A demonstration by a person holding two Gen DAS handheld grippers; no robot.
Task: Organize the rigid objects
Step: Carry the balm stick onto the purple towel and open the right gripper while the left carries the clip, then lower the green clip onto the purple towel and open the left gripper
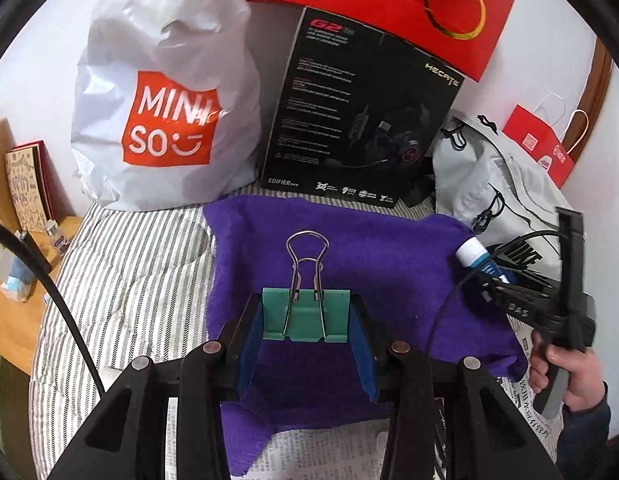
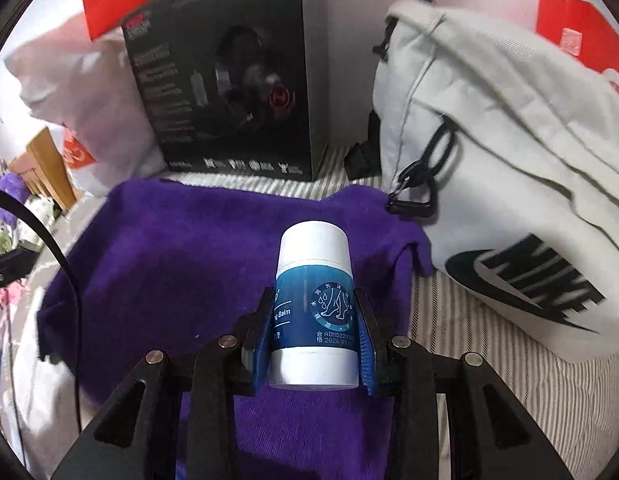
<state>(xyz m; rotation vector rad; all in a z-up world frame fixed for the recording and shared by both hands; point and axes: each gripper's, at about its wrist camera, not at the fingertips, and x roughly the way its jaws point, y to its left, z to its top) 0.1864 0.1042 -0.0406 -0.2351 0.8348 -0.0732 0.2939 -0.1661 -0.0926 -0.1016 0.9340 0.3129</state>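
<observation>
- We hold a teal binder clip (image 1: 307, 316) in the left gripper (image 1: 305, 320), its blue pads pressed on the clip's sides and the wire handles pointing up toward the centre of the left wrist view.
- We hold a blue-and-white balm stick (image 2: 314, 308) in the right gripper (image 2: 314, 344), jaws narrowed onto its body, white cap pointing up in the centre of the right wrist view; it also shows at the right of the left wrist view.
- Both items hang over the purple cloth (image 1: 369, 248) spread on the striped bed (image 1: 129, 264); we see nothing lying on the cloth yet.
- We judge the task at an early or middle stage: two rigid items are picked up, neither is set down, and where they belong is not shown.
- Behind the cloth, along the top of both views, stand a white shopping bag (image 1: 165, 112), a black headset box (image 1: 361, 120) and a red gift bag (image 1: 409, 8).
- A grey backpack (image 2: 501, 152) crowds the cloth's right edge, just beside the balm stick, and could be brushed on the way down.
- A black cable (image 1: 57, 292) crosses the lower left of the left wrist view.
</observation>
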